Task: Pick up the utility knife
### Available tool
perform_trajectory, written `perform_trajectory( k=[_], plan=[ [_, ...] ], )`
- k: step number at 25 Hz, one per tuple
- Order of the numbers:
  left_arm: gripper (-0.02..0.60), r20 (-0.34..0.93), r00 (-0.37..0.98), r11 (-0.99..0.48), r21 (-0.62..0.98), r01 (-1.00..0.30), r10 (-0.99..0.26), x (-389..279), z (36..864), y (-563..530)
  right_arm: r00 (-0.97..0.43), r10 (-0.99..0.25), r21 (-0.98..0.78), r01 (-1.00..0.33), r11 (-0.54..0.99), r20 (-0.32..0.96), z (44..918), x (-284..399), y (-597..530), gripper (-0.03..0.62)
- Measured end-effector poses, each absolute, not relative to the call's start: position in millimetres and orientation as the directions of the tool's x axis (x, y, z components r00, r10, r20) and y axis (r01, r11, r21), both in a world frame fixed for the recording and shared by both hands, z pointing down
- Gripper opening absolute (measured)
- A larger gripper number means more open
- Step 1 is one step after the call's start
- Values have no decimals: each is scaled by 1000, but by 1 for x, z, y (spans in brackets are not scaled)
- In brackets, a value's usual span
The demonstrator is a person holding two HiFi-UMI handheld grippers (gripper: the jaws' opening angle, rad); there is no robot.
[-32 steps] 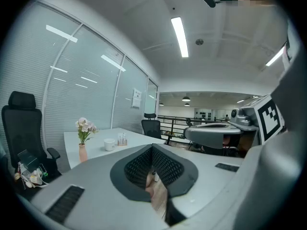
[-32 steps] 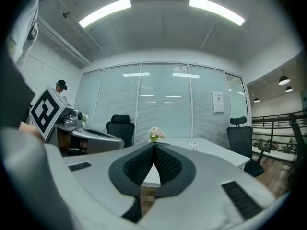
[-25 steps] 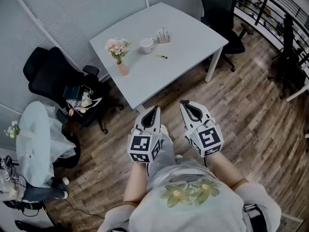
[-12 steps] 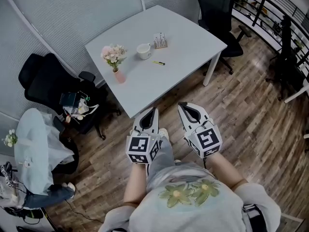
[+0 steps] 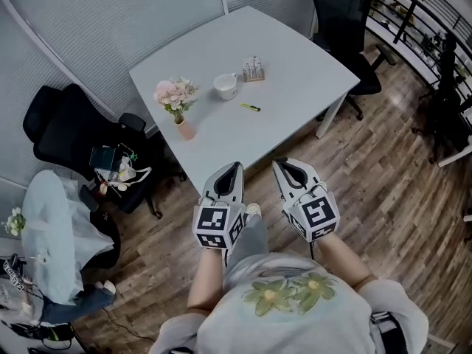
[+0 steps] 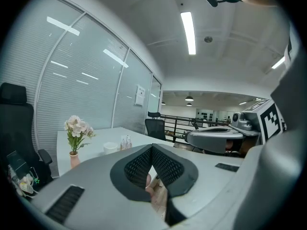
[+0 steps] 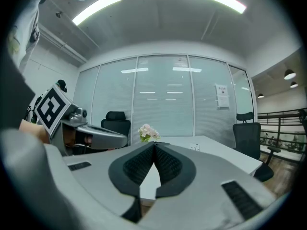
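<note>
The utility knife (image 5: 249, 107), a small yellow and black bar, lies on the white table (image 5: 295, 57) near its middle, right of the cup. Both grippers are held side by side in front of the person, pointing at the table's near edge and well short of the knife. My left gripper (image 5: 234, 167) is shut with nothing in it; its pads meet at the tip (image 6: 152, 146). My right gripper (image 5: 282, 163) is likewise shut and empty, pads touching at the tip (image 7: 154, 144). The knife does not show clearly in either gripper view.
On the table stand a pink vase of flowers (image 5: 177, 102), a white cup (image 5: 226, 87) and a small holder (image 5: 253, 69). A black office chair (image 5: 346, 13) stands at the far right corner, another chair (image 5: 66, 127) with clutter at the left. The floor is wood.
The person has stepped toward the table. Both grippers have come forward together and their tips now overlap the table's near edge. Both stay shut.
</note>
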State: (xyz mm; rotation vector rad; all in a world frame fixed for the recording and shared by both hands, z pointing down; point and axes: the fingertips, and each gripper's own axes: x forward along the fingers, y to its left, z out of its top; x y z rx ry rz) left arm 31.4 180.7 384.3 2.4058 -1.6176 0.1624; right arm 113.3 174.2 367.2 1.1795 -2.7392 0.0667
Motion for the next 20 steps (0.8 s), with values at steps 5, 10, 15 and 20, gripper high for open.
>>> perform_trajectory(
  k=[5,10,15,20],
  plan=[
    [0,234,382,-357,143,-923,-894,16,386,132,-678,-715,18,-723,690,171,368,99,127,3],
    [0,244,387,-358,156,-921,-889,-1,391,89,-673,-714,12,-726,687,191,373,82,83,3],
    [0,254,395,-363,167,-917,-883,-18,400,51,-662,-722,3,-737,676,201,381,68,44,5],
    [0,247,422,-390,168,-905,-872,-27,399,14,-649,-732,-21,-751,660,207,386,58,11,5]
  ],
)
